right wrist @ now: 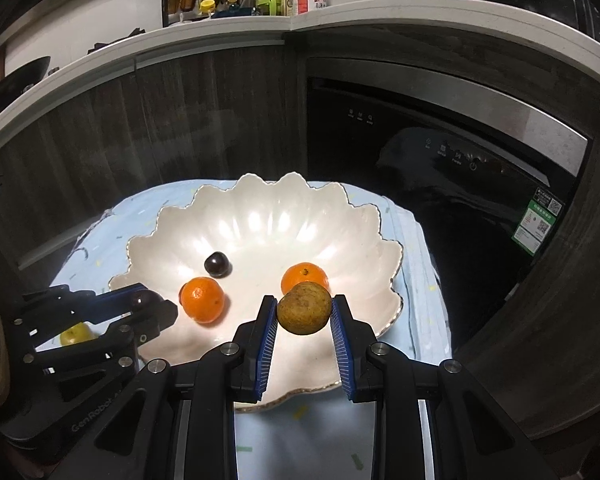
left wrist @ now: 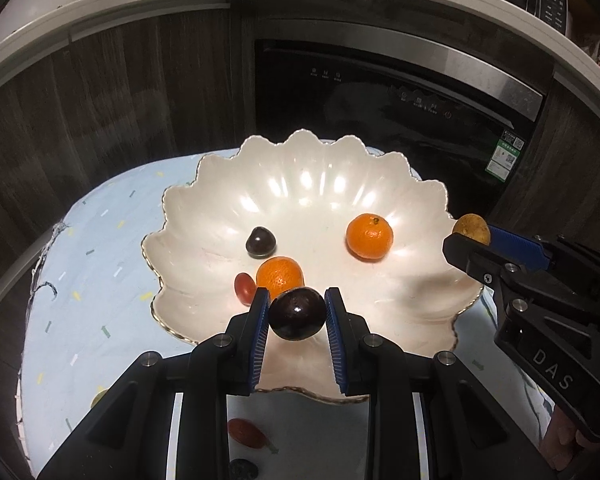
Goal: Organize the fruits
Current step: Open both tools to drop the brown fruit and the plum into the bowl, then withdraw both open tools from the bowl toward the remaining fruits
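- Pearl-white scalloped bowl point(left wrist: 300, 184) sits on the pale blue cloth point(left wrist: 100, 264), already holding two oranges point(left wrist: 369, 241) and a dark plum point(left wrist: 261, 242).
- Left gripper point(left wrist: 297, 312) is clamped on a dark plum point(left wrist: 297, 313) over the near rim.
- Right gripper point(right wrist: 304, 314) pinches a brownish fruit point(right wrist: 304, 309) above the bowl's right side.
- My call: we're at delivery; next, lower both, then part the fingers gently so nothing rolls.

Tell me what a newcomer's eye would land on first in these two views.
First, the big scalloped white bowl on the pale blue cloth, with two oranges and a small dark fruit lying inside it. Next, the fruit in each grip over the bowl's near rim: the left gripper clamps a glossy dark plum, while the right gripper pinches a brownish-yellow round fruit.
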`<state>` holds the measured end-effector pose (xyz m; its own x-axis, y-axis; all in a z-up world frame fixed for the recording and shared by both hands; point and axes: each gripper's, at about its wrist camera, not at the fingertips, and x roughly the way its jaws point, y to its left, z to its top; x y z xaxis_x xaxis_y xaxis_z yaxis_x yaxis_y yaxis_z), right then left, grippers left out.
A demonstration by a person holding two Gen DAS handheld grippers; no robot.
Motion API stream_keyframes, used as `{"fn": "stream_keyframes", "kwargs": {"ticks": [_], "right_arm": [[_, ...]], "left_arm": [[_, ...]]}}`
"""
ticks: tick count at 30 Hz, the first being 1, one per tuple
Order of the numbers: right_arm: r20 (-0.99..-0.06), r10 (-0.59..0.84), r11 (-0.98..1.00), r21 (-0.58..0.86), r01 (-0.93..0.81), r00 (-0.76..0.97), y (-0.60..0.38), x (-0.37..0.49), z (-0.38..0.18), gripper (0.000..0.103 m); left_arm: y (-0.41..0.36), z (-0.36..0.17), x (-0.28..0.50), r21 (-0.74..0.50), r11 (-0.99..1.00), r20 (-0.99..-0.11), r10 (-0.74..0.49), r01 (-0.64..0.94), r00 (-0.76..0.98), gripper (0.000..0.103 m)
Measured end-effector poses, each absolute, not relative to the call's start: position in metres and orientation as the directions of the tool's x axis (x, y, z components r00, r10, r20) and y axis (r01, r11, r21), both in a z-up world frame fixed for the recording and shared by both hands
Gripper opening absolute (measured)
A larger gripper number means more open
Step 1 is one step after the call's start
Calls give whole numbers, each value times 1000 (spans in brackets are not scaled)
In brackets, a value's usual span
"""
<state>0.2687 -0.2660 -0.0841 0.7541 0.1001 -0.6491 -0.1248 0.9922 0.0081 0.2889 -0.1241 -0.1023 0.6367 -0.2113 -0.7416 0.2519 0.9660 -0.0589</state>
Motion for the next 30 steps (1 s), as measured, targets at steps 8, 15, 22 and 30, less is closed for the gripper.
{"fn": "stream_keyframes", "kwargs": {"ticks": [8, 15, 22, 30], "right_arm": [[-679, 121, 990, 34, -133, 724, -264, 273, -94, 30], [-672, 79, 996, 32, -79, 736, -270, 272, -90, 63], [-656, 52, 998, 19, -52, 753, -270, 269, -81, 70], [-643, 18, 1000, 0, -24, 766, -265, 265, -72, 79]], "left_arm": [[-121, -104, 286, -49, 969, -742, -198, 242, 640, 59], [-110, -97, 286, -41, 981, -738, -157, 189, 656, 79], [-101, -87, 282, -26, 987, -718, -130, 160, 684, 89], [-88, -76, 275, -18, 991, -703, -105, 130, 704, 96]]}}
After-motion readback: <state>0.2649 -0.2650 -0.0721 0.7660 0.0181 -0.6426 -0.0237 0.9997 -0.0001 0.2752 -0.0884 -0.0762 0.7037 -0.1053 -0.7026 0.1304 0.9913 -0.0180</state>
